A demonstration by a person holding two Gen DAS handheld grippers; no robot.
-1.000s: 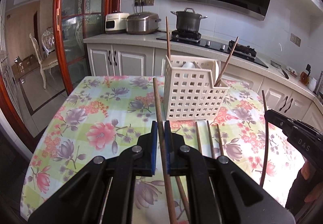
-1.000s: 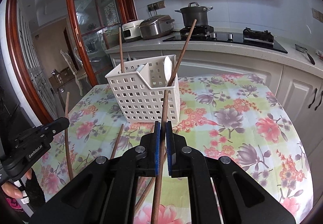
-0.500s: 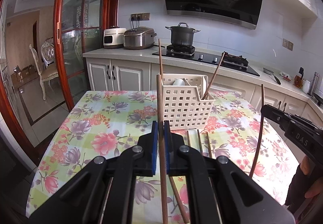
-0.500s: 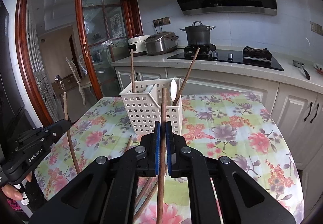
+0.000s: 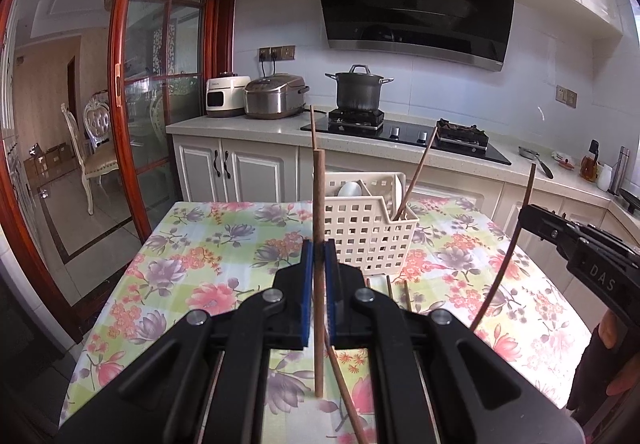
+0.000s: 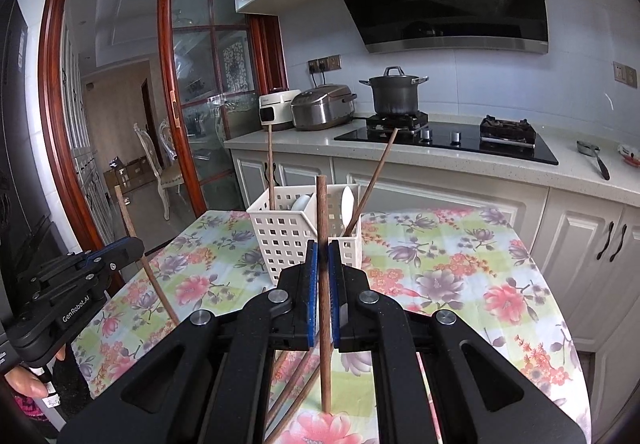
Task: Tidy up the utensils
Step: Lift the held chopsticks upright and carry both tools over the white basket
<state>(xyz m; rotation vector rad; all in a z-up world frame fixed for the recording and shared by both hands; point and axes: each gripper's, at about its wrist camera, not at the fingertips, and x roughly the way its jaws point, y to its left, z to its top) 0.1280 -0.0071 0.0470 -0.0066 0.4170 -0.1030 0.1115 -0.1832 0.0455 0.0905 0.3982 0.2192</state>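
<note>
My left gripper is shut on a brown wooden chopstick that stands almost upright, lifted off the table. My right gripper is shut on another wooden chopstick, also upright. A cream perforated basket stands on the floral tablecloth beyond both grippers. It holds two leaning chopsticks and white spoons. Several more chopsticks lie on the cloth in front of the basket. In each wrist view the other gripper shows at the side with its stick.
The round table with a floral cloth sits in front of a kitchen counter with a rice cooker, a pot and a hob. A glass sliding door with a red frame is to the left. White cabinets are close on the right.
Both grippers have risen with their chopsticks, lifting them off the cloth and tilting them more upright. The basket now appears lower and farther away in both views.
</note>
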